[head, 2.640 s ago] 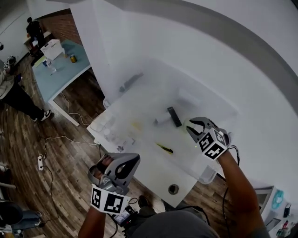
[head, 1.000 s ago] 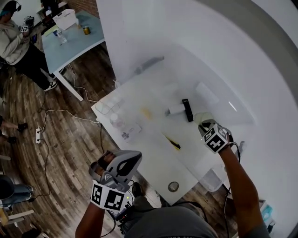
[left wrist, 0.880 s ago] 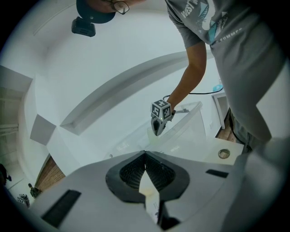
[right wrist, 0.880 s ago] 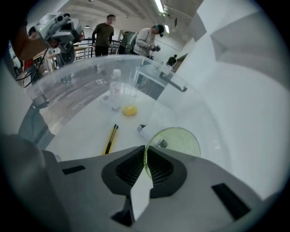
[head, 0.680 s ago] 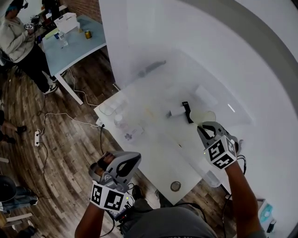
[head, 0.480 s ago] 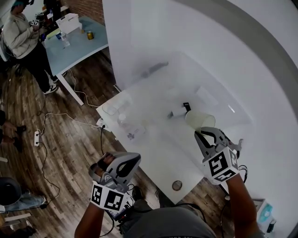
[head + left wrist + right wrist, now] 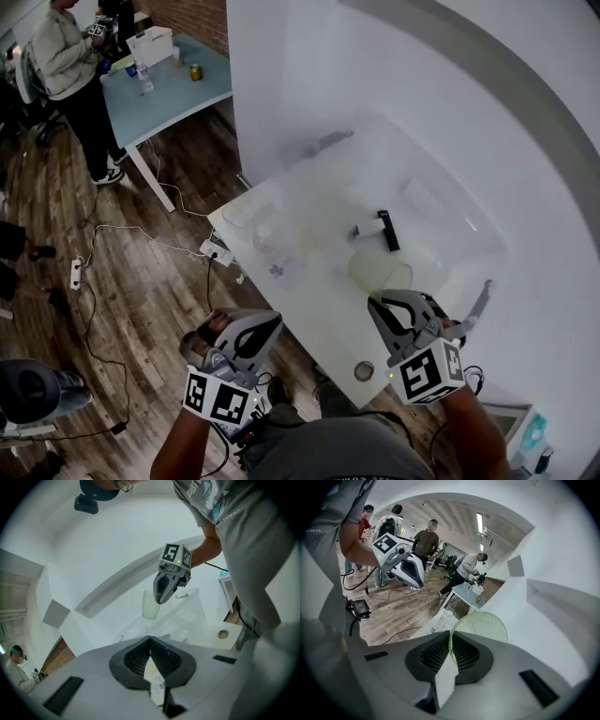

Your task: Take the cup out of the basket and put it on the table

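Cup isn't down yet, I'd say. It hangs over the white table, near its front edge, rim pinched in the right gripper. The left gripper is clenched on nothing, off the table's front. Lowering and letting go remain.

Wood-plank floor with loose cables lies left of the left tongs. Pale-blue table well beyond. White wall behind desk.

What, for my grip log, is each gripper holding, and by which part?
The right gripper pinches the pale green cup by its rim; the left gripper holds nothing.
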A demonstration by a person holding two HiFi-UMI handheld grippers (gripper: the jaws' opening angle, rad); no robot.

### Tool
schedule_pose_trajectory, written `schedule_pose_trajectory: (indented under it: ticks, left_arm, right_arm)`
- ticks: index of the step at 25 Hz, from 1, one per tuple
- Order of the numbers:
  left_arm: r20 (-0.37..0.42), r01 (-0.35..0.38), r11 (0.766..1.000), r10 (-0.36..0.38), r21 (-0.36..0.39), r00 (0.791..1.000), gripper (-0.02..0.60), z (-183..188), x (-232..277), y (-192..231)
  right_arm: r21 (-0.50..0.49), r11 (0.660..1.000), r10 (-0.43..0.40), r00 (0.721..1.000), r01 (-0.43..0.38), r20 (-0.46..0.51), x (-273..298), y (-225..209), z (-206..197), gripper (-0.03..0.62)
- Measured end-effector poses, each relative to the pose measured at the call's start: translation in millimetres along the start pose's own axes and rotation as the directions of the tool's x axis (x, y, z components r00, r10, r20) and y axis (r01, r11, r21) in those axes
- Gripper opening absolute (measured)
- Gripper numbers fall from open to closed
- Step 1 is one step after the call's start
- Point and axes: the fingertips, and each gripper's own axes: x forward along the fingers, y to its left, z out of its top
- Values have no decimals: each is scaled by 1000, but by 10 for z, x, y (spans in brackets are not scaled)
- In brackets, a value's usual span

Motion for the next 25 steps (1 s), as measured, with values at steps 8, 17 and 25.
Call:
schedule_pose_trajectory:
  ticks: [8,17,25]
  left_arm:
    - [-16,-19,1000,18,-13,1000,9,-96,-156,-64]
    - [-35,-40,999,39,-33,999,9,-218,-349,-143]
    - [-50,-49,997,46,-57,998,9,-301,-458,-211]
  right_arm:
    - [4,995,98,995,-98,19,138,617,97,28]
    - [36,978,209,975,-207,-78,630,1256,-380,28]
    - [72,957,291,940,-282,-180,1048,1605,-866,28]
